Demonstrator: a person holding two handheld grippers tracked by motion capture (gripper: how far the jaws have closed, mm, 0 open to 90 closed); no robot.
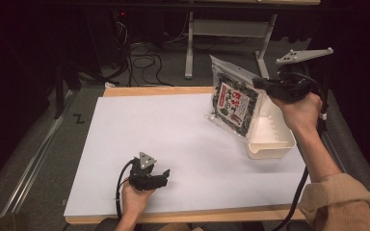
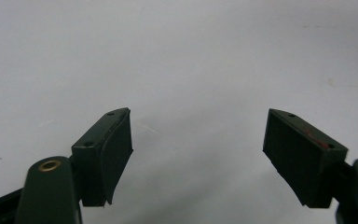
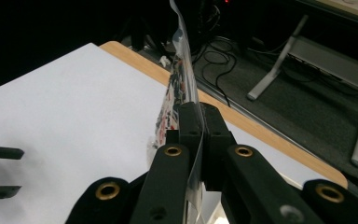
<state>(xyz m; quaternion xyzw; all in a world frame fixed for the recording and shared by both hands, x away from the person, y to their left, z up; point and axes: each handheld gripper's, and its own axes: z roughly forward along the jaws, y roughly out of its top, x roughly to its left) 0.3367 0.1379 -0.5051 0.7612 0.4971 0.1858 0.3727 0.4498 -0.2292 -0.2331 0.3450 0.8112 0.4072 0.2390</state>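
Lifting the snack bag out of the tub

High view: right gripper holds the shiny clear snack bag above the white plastic tub, at two o'clock on the desk. Left gripper view: jaws wide, empty. Right gripper view: jaws pinch the bag's edge. Next, I think, lay it down gently.

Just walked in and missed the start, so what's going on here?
A person works at a table with a gripper in each hand. The right gripper is shut on the edge of a snack bag, held in the air above a white bin. The left gripper sits open over the white surface, holding nothing.
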